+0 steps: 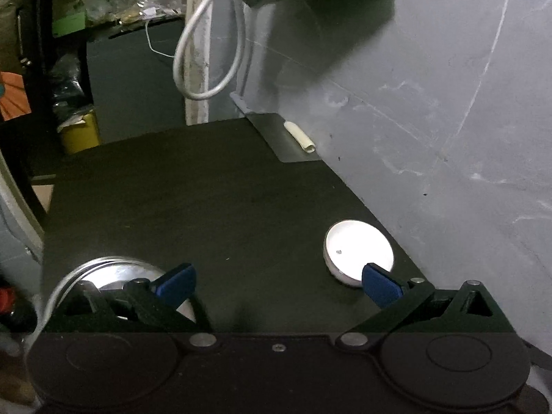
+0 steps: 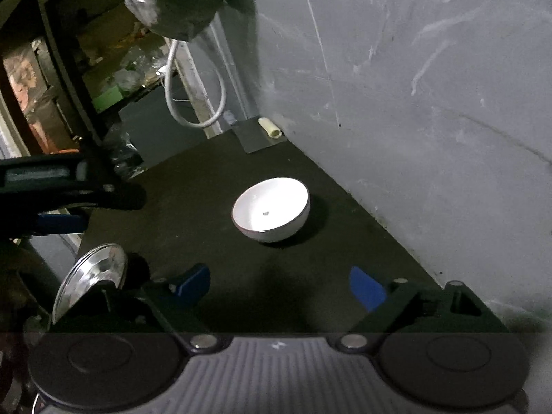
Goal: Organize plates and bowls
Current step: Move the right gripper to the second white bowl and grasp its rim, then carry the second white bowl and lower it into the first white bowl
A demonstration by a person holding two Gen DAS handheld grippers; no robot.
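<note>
Both hand-held grippers, left (image 1: 277, 284) and right (image 2: 279, 286), spread empty; white bowl (image 2: 270, 214) and apparently steel plates (image 2: 91, 276) lie apart, unsorted.

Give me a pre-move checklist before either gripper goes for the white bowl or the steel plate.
1. Right gripper open and empty: ok, blue pads apart, nothing between them.
2. Left gripper open and empty: ok.
3. White ceramic bowl upright on the dark tabletop: ok; a small dark speck lies inside.
4. Space around the bowl for the fingers: ok, nothing touches it.
5. Shiny steel plate resting steadily: cannot tell; it sits at the table's near left edge, partly hidden behind the gripper.
6. Grippers apart from each other: ok; the left one shows at the left edge of the right wrist view, away from the bowl.
</note>
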